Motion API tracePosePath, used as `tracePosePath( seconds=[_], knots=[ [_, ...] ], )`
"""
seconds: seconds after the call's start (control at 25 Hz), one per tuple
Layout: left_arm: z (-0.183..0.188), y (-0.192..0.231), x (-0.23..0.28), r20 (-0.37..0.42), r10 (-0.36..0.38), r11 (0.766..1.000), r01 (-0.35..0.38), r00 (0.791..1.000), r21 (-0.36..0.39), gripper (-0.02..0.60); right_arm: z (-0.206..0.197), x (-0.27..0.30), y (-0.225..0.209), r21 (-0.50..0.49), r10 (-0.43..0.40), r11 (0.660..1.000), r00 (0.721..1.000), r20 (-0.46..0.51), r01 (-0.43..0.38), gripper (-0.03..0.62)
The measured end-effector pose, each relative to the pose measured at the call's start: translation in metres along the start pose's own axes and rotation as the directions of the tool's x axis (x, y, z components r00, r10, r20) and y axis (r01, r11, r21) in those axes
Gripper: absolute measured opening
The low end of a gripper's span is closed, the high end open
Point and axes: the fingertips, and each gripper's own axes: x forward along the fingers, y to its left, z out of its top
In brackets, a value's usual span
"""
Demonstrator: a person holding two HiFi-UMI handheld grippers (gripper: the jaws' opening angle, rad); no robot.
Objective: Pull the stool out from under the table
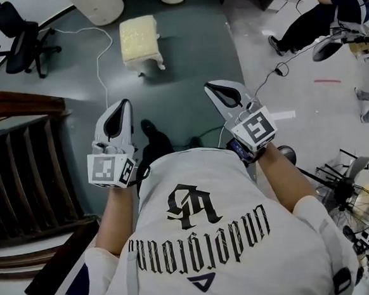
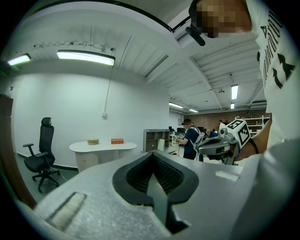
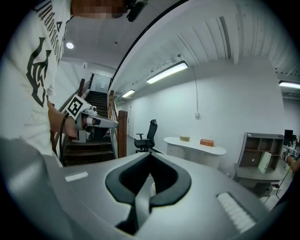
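The cream cushioned stool with white legs (image 1: 141, 42) stands in the open on the dark green floor (image 1: 190, 54), well ahead of both grippers. The left gripper (image 1: 126, 105) and the right gripper (image 1: 211, 87) point towards it side by side. Each has its jaws clenched together on nothing.
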Motion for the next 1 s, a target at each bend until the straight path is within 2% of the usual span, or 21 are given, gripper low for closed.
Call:
tracePosePath(
  seconds=[0.32,1.0],
  knots=[
    [-0.004,-0.037,-0.03,-0.018,0.033,0.999,-0.033,0.999,-0.012,0.008,0.01,-0.041,0.025,0.044,0.013,0.999,0.999,0.047,-0.015,0.002],
    [-0.002,-0.04,-0.059,0.02,0.047,0.999,-0.046,0.999,-0.028,0.008,0.024,-0.04,0.051,0.027,0.035,0.999,0.998,0.061,-0.037,0.002]
  ],
)
